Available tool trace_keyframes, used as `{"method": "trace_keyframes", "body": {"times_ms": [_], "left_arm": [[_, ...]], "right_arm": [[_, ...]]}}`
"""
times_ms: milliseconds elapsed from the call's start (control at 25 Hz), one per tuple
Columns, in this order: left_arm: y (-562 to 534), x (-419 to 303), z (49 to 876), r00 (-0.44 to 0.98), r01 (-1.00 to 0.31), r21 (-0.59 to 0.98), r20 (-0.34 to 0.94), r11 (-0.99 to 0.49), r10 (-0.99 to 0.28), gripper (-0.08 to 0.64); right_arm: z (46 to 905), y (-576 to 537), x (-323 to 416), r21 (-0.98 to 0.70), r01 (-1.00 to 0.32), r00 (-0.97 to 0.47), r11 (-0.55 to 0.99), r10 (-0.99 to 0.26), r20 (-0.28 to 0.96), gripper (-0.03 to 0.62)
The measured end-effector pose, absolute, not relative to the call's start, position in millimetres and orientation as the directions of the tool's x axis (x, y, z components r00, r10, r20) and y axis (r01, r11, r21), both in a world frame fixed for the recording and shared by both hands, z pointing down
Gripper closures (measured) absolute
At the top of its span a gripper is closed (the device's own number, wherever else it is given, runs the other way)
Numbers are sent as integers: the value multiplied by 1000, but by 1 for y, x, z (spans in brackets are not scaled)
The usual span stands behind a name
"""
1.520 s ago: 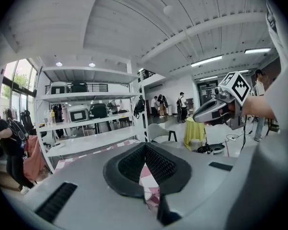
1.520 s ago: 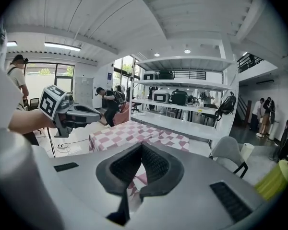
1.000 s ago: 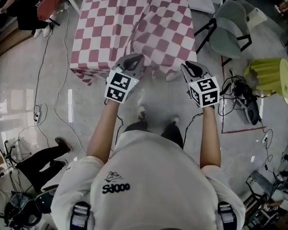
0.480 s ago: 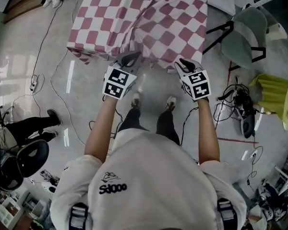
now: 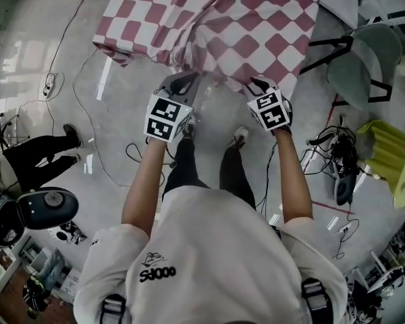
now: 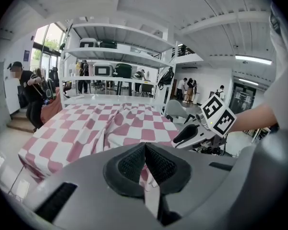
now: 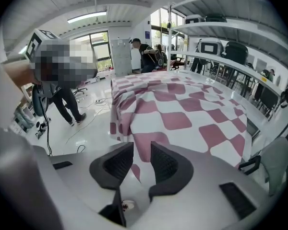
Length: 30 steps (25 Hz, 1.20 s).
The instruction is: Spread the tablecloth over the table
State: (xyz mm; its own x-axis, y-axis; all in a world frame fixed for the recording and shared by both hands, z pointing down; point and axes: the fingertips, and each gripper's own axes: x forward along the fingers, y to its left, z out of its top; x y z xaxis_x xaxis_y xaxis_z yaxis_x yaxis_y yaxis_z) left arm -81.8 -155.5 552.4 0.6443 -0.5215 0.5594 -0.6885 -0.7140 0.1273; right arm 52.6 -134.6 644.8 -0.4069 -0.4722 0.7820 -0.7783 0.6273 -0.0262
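A: status on the cloth?
B: tablecloth (image 5: 219, 15) is on the bench (image 7: 261, 113), covers most of the top, near hem hangs over the front edge. not flat: a raised fold (image 5: 189, 42) runs up from the near hem, left of centre
A: left tongs?
B: left tongs (image 5: 182, 81) clamped on the near hem at the foot of that fold, thin strip of checked cloth pinched between the pads (image 6: 129, 166)
A: right?
B: right tongs (image 5: 258, 84) at the hem just right of centre. jaws have just been opening, roughly half apart. cloth hangs in the gap but the pads aren't pressing on it, so I read it as let go
A: so the step is?
B: my read: settling the near hem and pulling the fold out. left side does the work
A: how to do it well?
B: keep the left pinch close to the hem edge, pull low and out toward the bench's left corner, not up, since lifting would likely just feed the ridge. go gently, the whole cloth may slide and leave the far side short
A: and right?
B: either back clear of the drape first so a jaw doesn't snag it, or re-pinch the hem and draw toward the right corner to even the overhang. a bare strip of bench shows along the right side in the right gripper view, so bias the cloth that way. mind the chair (image 5: 364, 63) just right of the bench
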Motion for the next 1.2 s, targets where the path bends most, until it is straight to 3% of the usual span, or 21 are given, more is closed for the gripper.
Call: {"method": "trace_keyframes", "body": {"times_ms": [320,440,560,680,1200], "left_arm": [[-149,-87,567,639,-705,169,575,-689,-512,532],[-147,-87,567,637,-707,171,576,-686,-513,532],[-146,-89,568,630,-714,170,579,-679,-517,532],[-143,-91,567,623,-722,170,582,-671,-523,532],[-126,-64,558,611,-734,149,569,-662,-550,532]], "right_arm": [[684,-140,42,38,-739,-339,673,-419,842,456],[688,-142,46,63,-739,-312,671,-424,851,483],[687,-142,45,32,-735,-335,678,-403,852,499],[685,-140,47,-27,-756,-358,654,-378,854,566],[660,-123,98,-105,-798,-402,593,-395,826,568]]}}
